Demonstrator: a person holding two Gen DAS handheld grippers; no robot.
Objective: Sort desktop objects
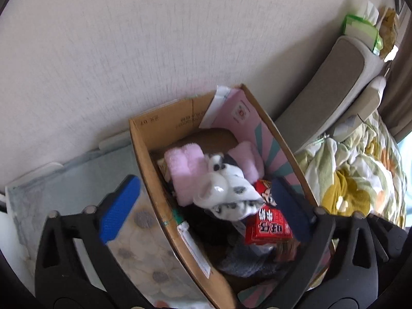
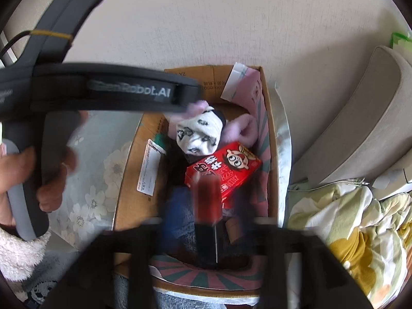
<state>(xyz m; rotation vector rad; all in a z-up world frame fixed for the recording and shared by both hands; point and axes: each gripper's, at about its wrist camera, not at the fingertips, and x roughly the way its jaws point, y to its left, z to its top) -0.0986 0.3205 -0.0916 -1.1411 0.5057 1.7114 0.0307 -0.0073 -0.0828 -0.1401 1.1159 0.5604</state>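
A cardboard box [image 1: 144, 154] holds pink fluffy socks [image 1: 185, 170], a white sock with black marks [image 1: 231, 190] and a red carton [image 1: 267, 224]. My left gripper [image 1: 206, 208] hangs over the box, its blue pads wide apart and touching nothing. The white sock lies below the gap. In the right wrist view my right gripper [image 2: 208, 219] is open above the same box [image 2: 128, 180]. A blurred red-handled screwdriver [image 2: 207, 198] sits in the gap, free of the pads, over the red carton [image 2: 224, 167]. The fingers are smeared by motion.
The box stands on a flowered mat [image 1: 144, 252] against a pale wall. A rumpled flowered quilt [image 2: 360, 231], a grey cushion [image 2: 360, 134] and a green tissue pack [image 1: 360, 29] lie to the right. A person's hand [image 2: 25, 175] holds the left gripper's handle at the left.
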